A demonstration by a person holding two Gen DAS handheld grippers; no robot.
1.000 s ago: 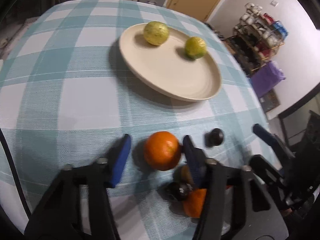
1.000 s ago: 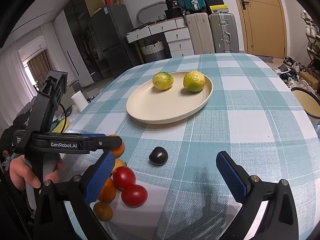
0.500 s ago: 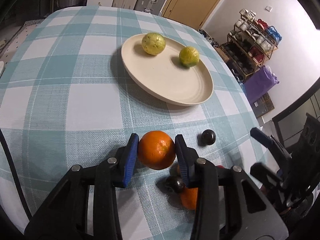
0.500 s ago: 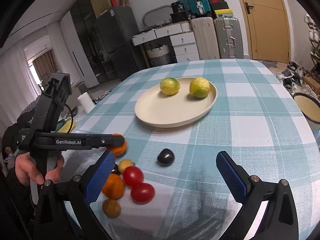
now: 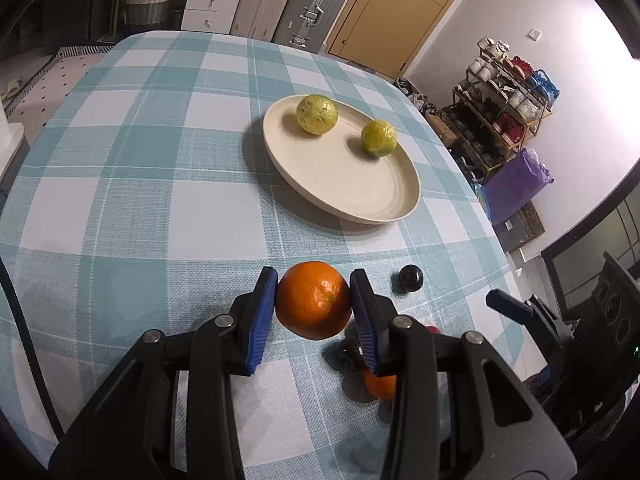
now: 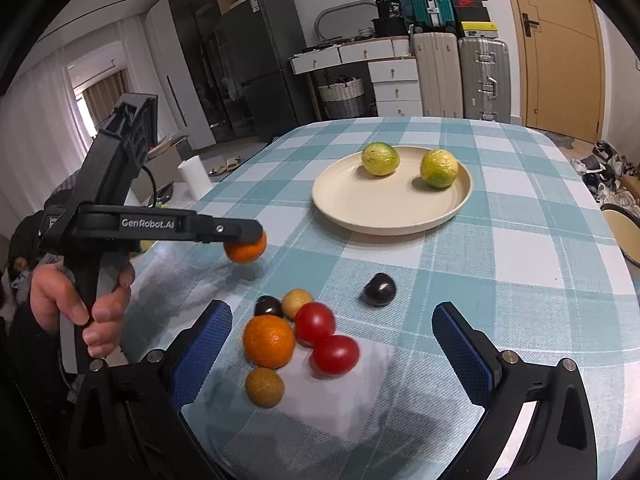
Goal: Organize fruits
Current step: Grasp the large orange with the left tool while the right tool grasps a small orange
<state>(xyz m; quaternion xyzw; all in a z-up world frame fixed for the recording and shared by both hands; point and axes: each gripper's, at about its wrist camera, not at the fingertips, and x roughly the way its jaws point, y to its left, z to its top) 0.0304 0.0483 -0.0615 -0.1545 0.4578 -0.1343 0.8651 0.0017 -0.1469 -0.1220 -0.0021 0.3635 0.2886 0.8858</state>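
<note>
My left gripper [image 5: 314,304] is shut on an orange [image 5: 314,300] and holds it above the checked tablecloth; the orange also shows in the right wrist view [image 6: 245,249]. The cream plate [image 5: 360,196] holds two yellow-green citrus fruits [image 5: 317,114] [image 5: 379,138]. My right gripper [image 6: 332,332] is open and empty, low over a cluster of fruit: another orange [image 6: 269,341], two red tomatoes [image 6: 315,322] [image 6: 335,354], small brown fruits [image 6: 264,386] and a dark plum [image 6: 268,306]. A second dark plum [image 6: 379,289] lies apart.
The plate [image 6: 392,216] sits mid-table toward the far side. A paper roll [image 6: 194,174] stands off the table's left. Suitcases, drawers and a door are behind the table. A shelf rack [image 5: 504,108] stands off the right edge.
My left gripper closed on the orange and lifted it off the cloth. The right gripper stayed open and drew back a little, so the fruit cluster sits more centrally between its fingers.
</note>
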